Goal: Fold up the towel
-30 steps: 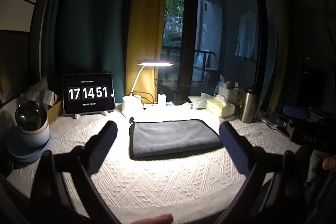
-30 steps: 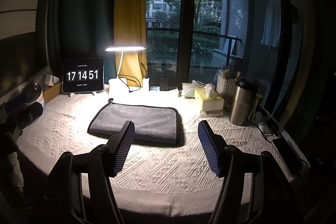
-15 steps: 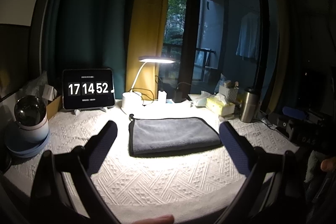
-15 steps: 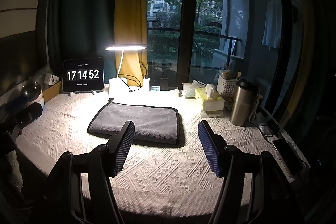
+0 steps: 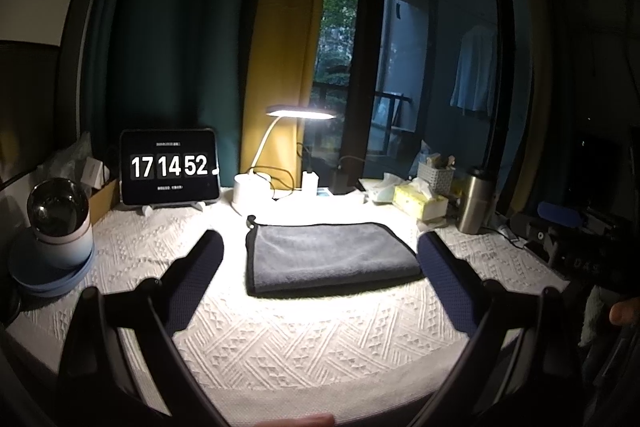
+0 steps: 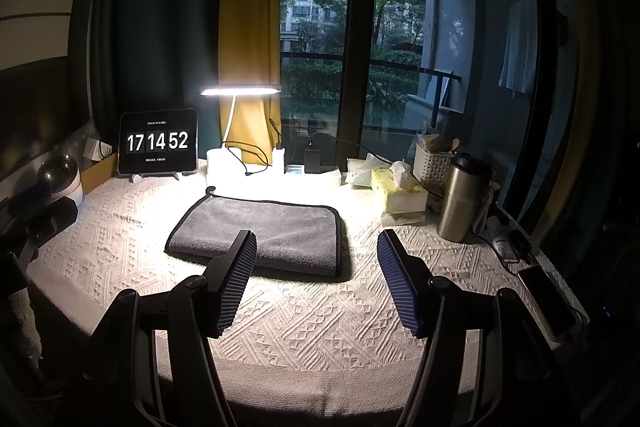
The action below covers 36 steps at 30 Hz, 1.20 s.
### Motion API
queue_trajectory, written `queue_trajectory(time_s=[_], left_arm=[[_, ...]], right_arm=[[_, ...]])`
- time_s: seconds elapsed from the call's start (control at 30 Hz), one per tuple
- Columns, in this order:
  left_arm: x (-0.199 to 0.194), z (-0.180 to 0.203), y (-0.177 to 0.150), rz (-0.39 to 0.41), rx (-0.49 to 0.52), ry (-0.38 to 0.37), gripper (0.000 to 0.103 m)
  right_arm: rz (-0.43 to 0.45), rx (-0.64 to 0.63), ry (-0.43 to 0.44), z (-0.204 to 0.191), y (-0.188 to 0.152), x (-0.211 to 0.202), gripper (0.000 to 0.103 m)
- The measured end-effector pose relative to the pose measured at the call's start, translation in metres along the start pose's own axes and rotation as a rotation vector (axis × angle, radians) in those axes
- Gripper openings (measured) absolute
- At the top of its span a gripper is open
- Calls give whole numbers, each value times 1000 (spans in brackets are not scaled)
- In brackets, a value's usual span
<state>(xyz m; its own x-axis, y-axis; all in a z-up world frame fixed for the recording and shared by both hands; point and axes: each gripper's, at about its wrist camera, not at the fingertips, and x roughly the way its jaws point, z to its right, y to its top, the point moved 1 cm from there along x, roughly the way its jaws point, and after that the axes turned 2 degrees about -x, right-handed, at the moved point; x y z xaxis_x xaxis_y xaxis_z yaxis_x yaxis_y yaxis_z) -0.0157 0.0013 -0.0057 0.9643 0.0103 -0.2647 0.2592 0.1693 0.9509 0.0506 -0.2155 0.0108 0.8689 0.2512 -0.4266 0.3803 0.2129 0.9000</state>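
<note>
I'm holding my left gripper (image 5: 320, 259) and right gripper (image 6: 316, 279) above the near edge of the table (image 6: 304, 323), both spread wide, pinching nothing. The grey towel (image 5: 328, 255) is lying flat under the lamp (image 5: 300, 113), looking already folded (thick doubled edge). I'm judging the next move needs a corner pinch for another fold.

White patterned cloth (image 6: 304, 311) covers the table, seemingly; grey towel (image 6: 276, 231) lies folded on it

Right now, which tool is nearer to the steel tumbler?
Right. The right tool hovers open just left of the steel tumbler; the left tool, also open, hangs farther left, across the towel.
</note>
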Motion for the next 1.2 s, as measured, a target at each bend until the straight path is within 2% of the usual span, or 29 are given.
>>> queue_trajectory(time_s=[1.2], left_arm=[[5, 1, -3, -7, -16, 0, 98]], right_arm=[[-4, 0, -9, 5, -3, 7, 66]])
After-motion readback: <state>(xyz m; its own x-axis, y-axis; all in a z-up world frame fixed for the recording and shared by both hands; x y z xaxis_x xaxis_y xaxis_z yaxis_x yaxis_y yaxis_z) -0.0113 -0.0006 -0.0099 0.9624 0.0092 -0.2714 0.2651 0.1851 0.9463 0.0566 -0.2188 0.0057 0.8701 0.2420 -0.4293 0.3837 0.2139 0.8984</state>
